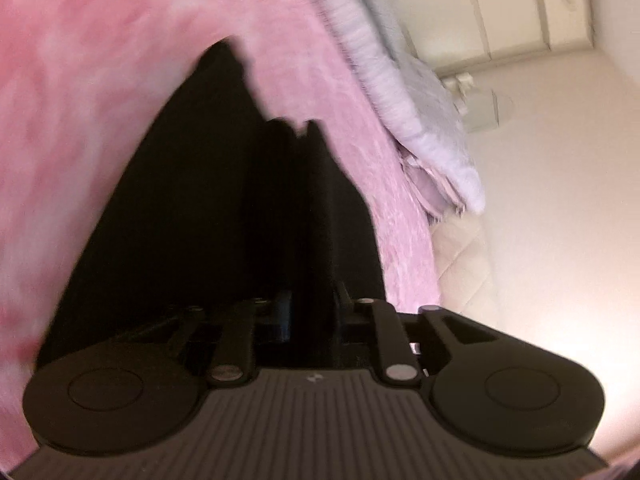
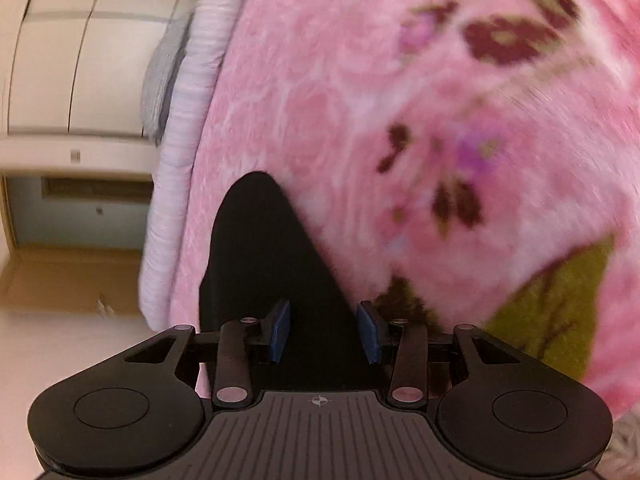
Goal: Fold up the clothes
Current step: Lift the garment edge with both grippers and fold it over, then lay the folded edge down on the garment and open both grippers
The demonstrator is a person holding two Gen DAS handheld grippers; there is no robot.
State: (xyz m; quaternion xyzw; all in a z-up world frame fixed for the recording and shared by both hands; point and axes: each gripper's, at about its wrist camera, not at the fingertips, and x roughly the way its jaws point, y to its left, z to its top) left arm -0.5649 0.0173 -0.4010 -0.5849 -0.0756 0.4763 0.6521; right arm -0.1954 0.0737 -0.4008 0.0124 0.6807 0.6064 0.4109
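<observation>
Left gripper point(image 1: 304, 216): jaws nearly together around a bunched fold of the black garment point(image 1: 192, 208); whether the pads press it cannot be told, all dark.
Right gripper point(image 2: 323, 332): released; blue pads point(image 2: 280, 330) stand apart, black cloth between them, not pinched.
Garment place: runs forward from both grippers over the pink blanket point(image 2: 400, 120).
Garment look: plain black, a tapering point ahead.
Progress: judged mid-fold; no finished stack visible.

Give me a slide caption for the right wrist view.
Right gripper open over black garment lying on pink floral blanket.
</observation>
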